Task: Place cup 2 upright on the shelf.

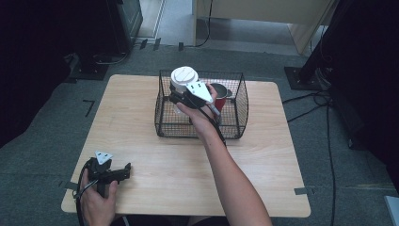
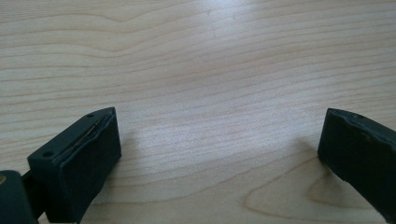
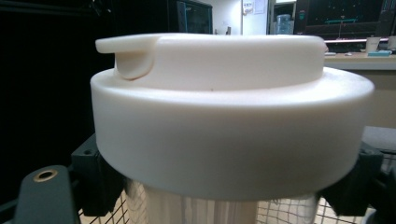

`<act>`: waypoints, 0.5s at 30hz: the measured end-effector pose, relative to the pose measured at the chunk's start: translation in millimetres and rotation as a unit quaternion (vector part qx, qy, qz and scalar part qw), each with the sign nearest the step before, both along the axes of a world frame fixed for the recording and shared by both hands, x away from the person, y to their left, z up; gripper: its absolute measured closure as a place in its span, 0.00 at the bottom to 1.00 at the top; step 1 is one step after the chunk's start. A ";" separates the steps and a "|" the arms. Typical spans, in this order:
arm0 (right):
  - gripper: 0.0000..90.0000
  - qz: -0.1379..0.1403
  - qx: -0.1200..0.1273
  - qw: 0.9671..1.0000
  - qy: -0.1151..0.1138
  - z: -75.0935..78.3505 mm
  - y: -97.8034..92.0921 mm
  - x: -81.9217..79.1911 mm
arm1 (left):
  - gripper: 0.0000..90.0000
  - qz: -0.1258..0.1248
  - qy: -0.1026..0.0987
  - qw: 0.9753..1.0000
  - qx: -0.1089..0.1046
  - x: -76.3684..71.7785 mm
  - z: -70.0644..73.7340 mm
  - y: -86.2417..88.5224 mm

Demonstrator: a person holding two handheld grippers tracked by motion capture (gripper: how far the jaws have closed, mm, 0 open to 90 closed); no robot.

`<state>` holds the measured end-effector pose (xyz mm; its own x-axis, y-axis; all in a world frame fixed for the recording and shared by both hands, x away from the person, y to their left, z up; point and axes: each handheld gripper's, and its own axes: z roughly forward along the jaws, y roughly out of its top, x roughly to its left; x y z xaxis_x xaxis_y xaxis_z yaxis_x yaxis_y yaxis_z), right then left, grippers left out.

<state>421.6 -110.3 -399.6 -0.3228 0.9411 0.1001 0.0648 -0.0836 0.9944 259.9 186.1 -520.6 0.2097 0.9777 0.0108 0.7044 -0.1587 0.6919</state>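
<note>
- The right tool (image 1: 181, 99) grips a cup (image 1: 182, 84) just under its white lid (image 3: 224, 126); in the right gripper view its two jaws press the metal body from both sides below the lid's rim.
- The cup stands upright at the left side of a wire basket (image 1: 237, 101), which sits toward the far edge of the counter (image 1: 141, 122), near its middle.
- The lid rises above the basket's top rim. Whether the cup's base rests on the basket floor or hangs clear of it cannot be told.
- A red cup (image 1: 219, 92) stands in the same basket, just beside the gripped cup, toward the right.
- The left tool (image 1: 123, 172) lies at the near left corner of the counter, held in the left hand (image 1: 96, 205). Its jaws stand wide apart with nothing between them; the left gripper view shows bare wood under them.
- Judgement on progress: the grasp is made and looks firm. The transfer itself, either into or out of the basket, appears unfinished, since the tool has not let go.
- Left to do: settle the cup at its place and release it.
</note>
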 end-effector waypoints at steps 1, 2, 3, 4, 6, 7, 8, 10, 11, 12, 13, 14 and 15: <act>0.18 -0.001 0.000 1.000 0.001 -1.6 1.1 3.5 | 0.00 0.000 0.000 1.000 0.000 0.0 0.0 0.0; 0.18 -0.002 -0.002 1.000 0.001 -3.2 2.1 7.2 | 0.00 0.000 0.000 1.000 0.000 0.0 0.0 0.0; 0.18 -0.004 -0.004 1.000 0.001 -4.7 3.1 10.7 | 0.00 0.000 0.000 1.000 0.000 0.0 0.0 0.0; 0.18 -0.006 -0.004 1.000 0.001 -6.0 3.9 14.2 | 0.00 0.000 0.000 1.000 0.000 0.0 0.0 0.0; 0.18 -0.008 0.003 1.000 0.006 -8.0 5.8 20.2 | 0.00 0.000 0.000 1.000 0.000 0.0 0.0 0.0; 0.18 -0.008 0.007 1.000 0.009 -8.8 7.1 22.6 | 0.00 0.000 0.000 1.000 0.000 0.0 0.0 0.0; 0.18 -0.008 0.006 1.000 0.009 -9.7 8.2 24.9 | 0.00 0.000 0.000 1.000 0.000 0.0 0.0 0.0; 0.18 -0.008 -0.001 1.000 0.009 -12.1 10.8 29.3 | 0.00 0.000 0.000 1.000 0.000 0.0 0.0 0.0; 0.18 -0.007 -0.007 1.000 0.011 -13.3 11.9 31.2 | 0.00 0.000 0.000 1.000 0.000 0.0 0.0 0.0; 0.18 -0.009 -0.011 1.000 0.012 -14.7 13.0 33.1 | 0.00 0.000 0.000 1.000 0.000 0.0 0.0 0.0; 0.18 -0.012 -0.015 1.000 0.013 -16.1 13.8 34.9 | 0.00 0.000 0.000 1.000 0.000 0.0 0.0 0.0; 0.18 -0.014 -0.016 1.000 0.014 -17.6 14.3 36.7 | 0.00 0.000 0.000 1.000 0.000 0.0 0.0 0.0; 0.18 -0.015 -0.018 1.000 0.017 -19.3 14.7 38.2 | 0.00 0.000 0.000 1.000 0.000 0.0 0.0 0.0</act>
